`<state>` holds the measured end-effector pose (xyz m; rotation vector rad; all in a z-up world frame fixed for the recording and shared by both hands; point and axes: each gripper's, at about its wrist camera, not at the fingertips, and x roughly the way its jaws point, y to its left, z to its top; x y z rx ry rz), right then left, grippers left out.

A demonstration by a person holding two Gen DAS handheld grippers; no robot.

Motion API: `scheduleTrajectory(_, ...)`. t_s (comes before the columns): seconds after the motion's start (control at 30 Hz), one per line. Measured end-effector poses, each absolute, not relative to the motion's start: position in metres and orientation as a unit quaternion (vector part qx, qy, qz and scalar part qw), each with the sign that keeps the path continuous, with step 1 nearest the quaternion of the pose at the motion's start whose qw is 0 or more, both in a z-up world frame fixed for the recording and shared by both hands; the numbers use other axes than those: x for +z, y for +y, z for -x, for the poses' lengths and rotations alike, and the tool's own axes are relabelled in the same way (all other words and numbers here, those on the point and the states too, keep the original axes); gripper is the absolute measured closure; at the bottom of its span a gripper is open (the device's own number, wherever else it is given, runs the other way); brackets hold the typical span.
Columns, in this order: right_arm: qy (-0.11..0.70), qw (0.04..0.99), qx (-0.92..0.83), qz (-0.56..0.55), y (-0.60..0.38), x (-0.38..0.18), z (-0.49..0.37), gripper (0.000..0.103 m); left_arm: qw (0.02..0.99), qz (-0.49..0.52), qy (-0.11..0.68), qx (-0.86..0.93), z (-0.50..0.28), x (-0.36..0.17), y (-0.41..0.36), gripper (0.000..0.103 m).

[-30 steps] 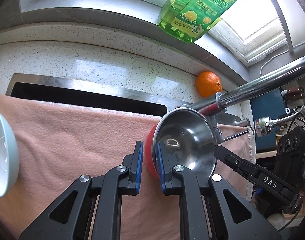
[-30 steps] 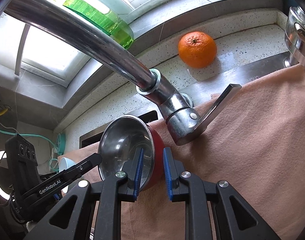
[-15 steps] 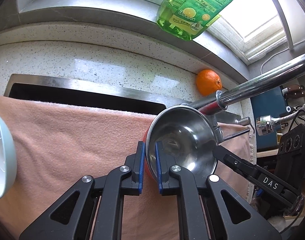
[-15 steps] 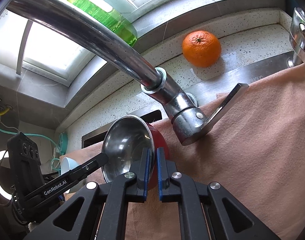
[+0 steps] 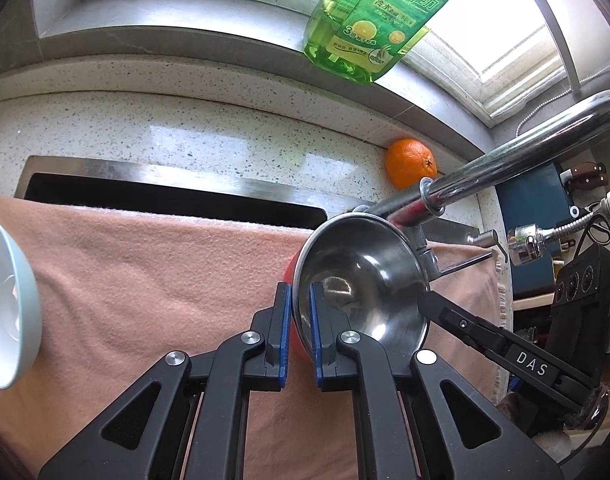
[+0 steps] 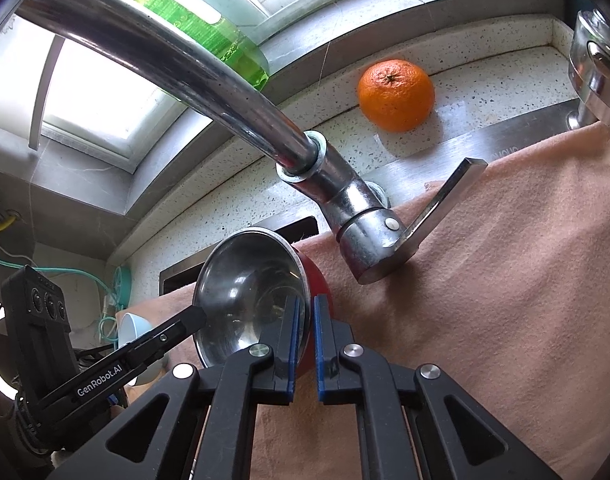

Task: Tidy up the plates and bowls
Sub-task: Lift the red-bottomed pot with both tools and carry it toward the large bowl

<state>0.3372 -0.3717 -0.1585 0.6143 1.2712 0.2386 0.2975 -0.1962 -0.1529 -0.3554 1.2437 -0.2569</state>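
A bowl [image 5: 365, 280], steel inside and red outside, is held tilted above the peach towel [image 5: 145, 280]. My left gripper [image 5: 301, 300] is shut on its near rim, one finger inside and one outside. My right gripper [image 6: 305, 312] is shut on the opposite rim of the same bowl [image 6: 245, 288]. A pale blue bowl with a white inside [image 5: 5, 312] lies on its side at the far left; it also shows small in the right wrist view [image 6: 135, 326].
A chrome tap [image 6: 225, 92] arches just over the bowl, its lever [image 6: 445, 200] beside it. An orange [image 5: 411, 162] sits on the speckled counter. A green detergent bottle [image 5: 377, 20] stands on the sill. The dark sink gap [image 5: 165, 204] lies behind the towel.
Both grippers have closed on the bowl's rim, left and right, from open a second ago. The bowl has tilted and lifted slightly.
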Motion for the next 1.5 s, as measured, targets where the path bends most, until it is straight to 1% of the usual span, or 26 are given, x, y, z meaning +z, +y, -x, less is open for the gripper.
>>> scheduleTrajectory(0.53,0.574,0.762,0.117,-0.276,-0.365,-0.137,-0.323,0.097,0.798,0.167,0.565,-0.123,-0.278,-0.134,-0.187,0.096)
scheduleTrajectory(1.0,0.566,0.768,0.127,-0.272,-0.356,-0.11,-0.295,0.096,0.807,0.169,0.55,-0.13,-0.25,-0.114,-0.176,0.096)
scheduleTrajectory(1.5,0.557,0.773,0.142,-0.268,-0.324,-0.084,-0.259,0.096,0.817,0.179,0.533,-0.125,-0.211,-0.094,-0.14,0.096)
